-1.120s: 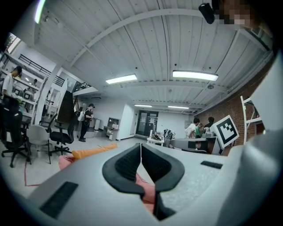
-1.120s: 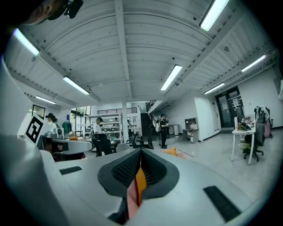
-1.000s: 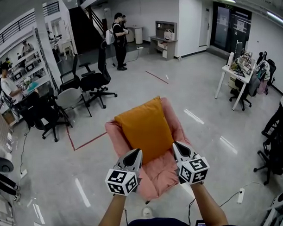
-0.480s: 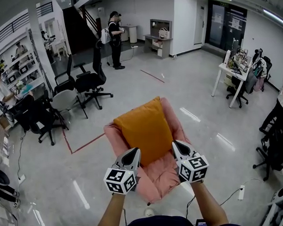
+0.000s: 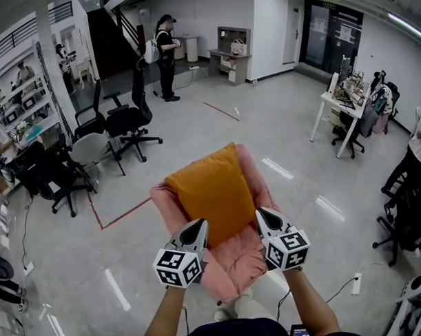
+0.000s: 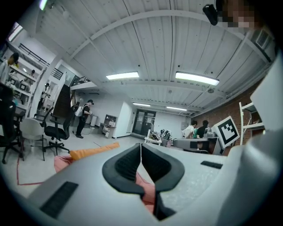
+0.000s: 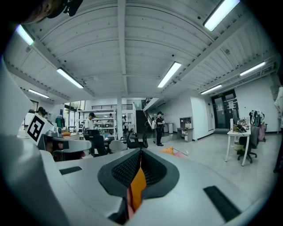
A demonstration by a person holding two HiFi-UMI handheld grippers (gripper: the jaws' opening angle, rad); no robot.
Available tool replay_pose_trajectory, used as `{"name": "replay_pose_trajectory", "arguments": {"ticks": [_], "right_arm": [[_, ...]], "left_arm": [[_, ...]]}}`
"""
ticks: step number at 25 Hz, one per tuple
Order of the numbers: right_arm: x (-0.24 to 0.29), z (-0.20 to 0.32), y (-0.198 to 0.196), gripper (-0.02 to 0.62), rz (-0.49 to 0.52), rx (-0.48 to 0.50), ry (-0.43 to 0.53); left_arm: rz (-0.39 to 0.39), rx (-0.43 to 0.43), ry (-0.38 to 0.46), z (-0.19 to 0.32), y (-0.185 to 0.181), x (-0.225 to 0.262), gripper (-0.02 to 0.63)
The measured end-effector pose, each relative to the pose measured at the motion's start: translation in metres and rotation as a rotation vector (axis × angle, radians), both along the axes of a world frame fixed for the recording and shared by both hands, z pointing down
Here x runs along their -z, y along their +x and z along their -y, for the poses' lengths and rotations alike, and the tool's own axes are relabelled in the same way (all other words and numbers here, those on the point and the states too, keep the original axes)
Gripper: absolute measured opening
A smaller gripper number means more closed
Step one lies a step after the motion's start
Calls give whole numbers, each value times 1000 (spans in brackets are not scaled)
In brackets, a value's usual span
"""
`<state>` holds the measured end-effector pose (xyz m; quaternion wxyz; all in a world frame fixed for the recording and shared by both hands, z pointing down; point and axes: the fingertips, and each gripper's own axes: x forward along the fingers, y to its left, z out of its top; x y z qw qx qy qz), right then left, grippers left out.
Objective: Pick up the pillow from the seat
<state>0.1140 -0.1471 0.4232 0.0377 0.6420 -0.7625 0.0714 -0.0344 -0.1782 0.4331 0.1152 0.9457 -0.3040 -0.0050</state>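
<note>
An orange pillow (image 5: pixel 213 191) leans upright against the back of a pink cushioned seat (image 5: pixel 242 258) on the floor. My left gripper (image 5: pixel 198 229) hovers shut at the pillow's lower left corner, over the seat's front. My right gripper (image 5: pixel 262 215) hovers shut at the pillow's lower right edge. Neither holds anything. In the left gripper view the jaws (image 6: pixel 141 148) meet, with the pillow's top edge (image 6: pixel 93 151) and the pink seat (image 6: pixel 62 161) beyond them. In the right gripper view the shut jaws (image 7: pixel 141 152) show a sliver of the orange pillow (image 7: pixel 137 190) behind their gap.
Black office chairs (image 5: pixel 122 119) and a grey chair (image 5: pixel 90 147) stand to the left past a red tape line (image 5: pixel 119 212). A white desk (image 5: pixel 340 99) is at the far right, more chairs (image 5: pixel 402 219) at the right edge. A person (image 5: pixel 164 55) stands far back.
Both grippers stay shut and almost where they were in front of the pillow. The room has slid slightly leftward in view, and a pale leg now shows below the seat's front.
</note>
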Motion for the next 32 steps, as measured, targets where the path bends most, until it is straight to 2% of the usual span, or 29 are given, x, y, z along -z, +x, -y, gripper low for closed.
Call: {"name": "replay_pose_trajectory", "arguments": {"ticks": [9, 24, 26, 32], "right_arm": [[-8, 26, 11, 20, 11, 7, -11], [-26, 110, 30, 20, 39, 81, -44], [-29, 121, 31, 19, 25, 89, -49], [-35, 149, 26, 20, -99, 132, -47]], "left_arm": [[7, 11, -24, 21, 8, -11, 11], [33, 108, -90, 95, 20, -39, 11], [34, 120, -102, 105, 21, -43, 11], [42, 157, -138, 131, 23, -57, 11]]}}
